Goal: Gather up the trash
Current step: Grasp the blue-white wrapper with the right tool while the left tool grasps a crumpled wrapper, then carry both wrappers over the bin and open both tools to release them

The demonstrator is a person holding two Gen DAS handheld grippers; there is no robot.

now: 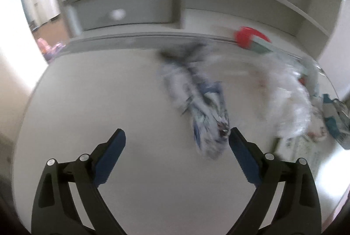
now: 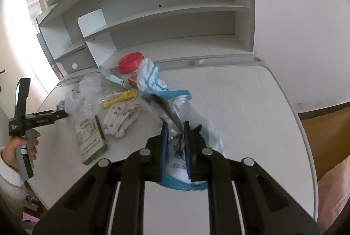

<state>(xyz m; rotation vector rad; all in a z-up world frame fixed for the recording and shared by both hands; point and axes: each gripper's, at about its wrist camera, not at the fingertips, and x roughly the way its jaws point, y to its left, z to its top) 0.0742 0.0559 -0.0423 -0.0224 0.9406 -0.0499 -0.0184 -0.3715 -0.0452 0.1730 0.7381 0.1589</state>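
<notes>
1. Right gripper [image 2: 176, 125]: fingers narrow, clamped on the mouth of a clear plastic bag [image 2: 196, 123] lying on the white desk [image 2: 251, 103].
2. Left gripper [image 1: 176, 138]: fingers spread wide, empty, just beside a crumpled blue-white wrapper [image 1: 196, 99]; view blurred.
3. Remaining trash: clear film [image 2: 87, 90], yellow wrapper [image 2: 119, 99], green booklet [image 2: 90, 138], red lid [image 2: 130, 62].
4. Judgement: steady the left, centre the wrapper between the pads, keep the bag mouth lifted.

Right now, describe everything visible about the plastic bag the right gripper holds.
The plastic bag is thin, clear film with blue handles and blue print, crumpled and lying on the white desk. The right gripper is shut on a bunched fold of it. A dark wrapper lies at its mouth, and a white cloth touches its far end.
</notes>
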